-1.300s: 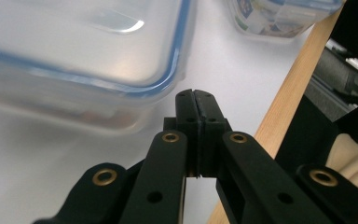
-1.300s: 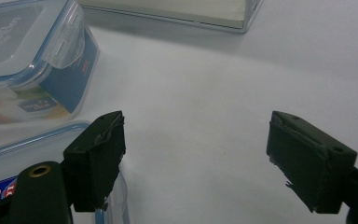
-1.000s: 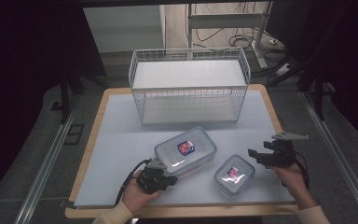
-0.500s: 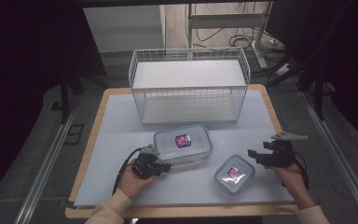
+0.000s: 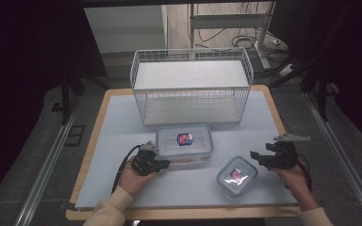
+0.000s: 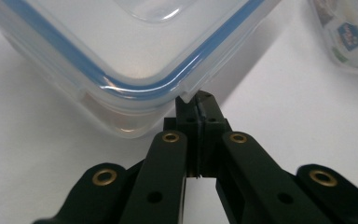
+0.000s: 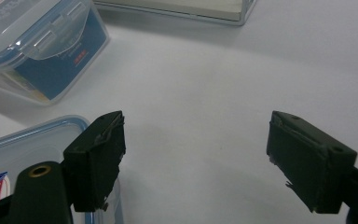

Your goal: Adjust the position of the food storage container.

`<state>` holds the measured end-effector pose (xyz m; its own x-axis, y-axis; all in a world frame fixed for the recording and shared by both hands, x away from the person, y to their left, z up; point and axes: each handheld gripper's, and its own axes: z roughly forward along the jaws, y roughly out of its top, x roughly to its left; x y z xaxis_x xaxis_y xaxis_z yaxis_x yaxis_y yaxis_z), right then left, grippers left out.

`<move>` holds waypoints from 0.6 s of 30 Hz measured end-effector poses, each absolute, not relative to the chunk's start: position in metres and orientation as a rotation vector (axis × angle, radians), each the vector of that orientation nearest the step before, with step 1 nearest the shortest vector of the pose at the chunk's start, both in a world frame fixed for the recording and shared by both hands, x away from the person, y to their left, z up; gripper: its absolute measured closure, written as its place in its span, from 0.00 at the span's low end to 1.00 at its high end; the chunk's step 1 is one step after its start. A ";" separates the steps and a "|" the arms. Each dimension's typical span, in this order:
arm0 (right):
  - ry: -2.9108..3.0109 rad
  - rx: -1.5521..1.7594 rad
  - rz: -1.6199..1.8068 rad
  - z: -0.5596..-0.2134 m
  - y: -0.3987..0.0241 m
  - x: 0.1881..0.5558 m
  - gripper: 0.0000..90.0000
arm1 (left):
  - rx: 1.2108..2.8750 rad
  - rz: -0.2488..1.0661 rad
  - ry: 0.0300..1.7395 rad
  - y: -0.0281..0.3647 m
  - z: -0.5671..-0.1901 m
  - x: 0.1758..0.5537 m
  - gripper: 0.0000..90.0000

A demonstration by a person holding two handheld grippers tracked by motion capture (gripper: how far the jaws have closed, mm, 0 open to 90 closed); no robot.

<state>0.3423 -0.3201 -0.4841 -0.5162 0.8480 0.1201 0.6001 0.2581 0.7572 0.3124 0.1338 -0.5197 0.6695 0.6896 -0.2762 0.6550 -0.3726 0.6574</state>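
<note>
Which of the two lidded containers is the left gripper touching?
The large container nearer the wire basket; the left gripper meets its near corner. The small container sits apart.

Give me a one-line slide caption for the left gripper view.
Left tongs shut, their tips at the corner tab of a clear blue-sealed container on the white table.

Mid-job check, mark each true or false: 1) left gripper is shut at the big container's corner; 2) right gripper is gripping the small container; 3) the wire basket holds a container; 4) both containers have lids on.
1) True: the left gripper is shut at the large container's corner.
2) False: the right gripper is open beside the small container.
3) False: the wire basket holds none; both sit on the table.
4) True.
</note>
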 end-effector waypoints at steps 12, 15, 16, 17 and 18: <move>2.216 1.331 1.130 -0.483 -0.321 0.342 0.21 | 2.062 0.055 1.061 0.147 -0.516 0.301 1.00; 2.211 1.331 1.141 -0.481 -0.321 0.341 0.21 | 2.016 0.063 1.075 0.159 -0.510 0.290 0.99; 2.211 1.331 1.145 -0.480 -0.321 0.341 0.21 | 1.998 0.070 1.084 0.163 -0.507 0.288 0.99; 2.210 1.330 1.149 -0.480 -0.321 0.341 0.21 | 1.978 0.086 1.097 0.167 -0.503 0.286 0.97; 2.209 1.328 1.157 -0.480 -0.321 0.341 0.21 | 1.966 0.097 1.104 0.170 -0.501 0.285 0.96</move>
<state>0.3412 -0.3212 -0.4796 -0.5193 0.8444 0.1317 0.5891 0.2420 0.7709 0.2846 0.1705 -0.5007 0.6062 0.7291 -0.3177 0.6628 -0.2423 0.7085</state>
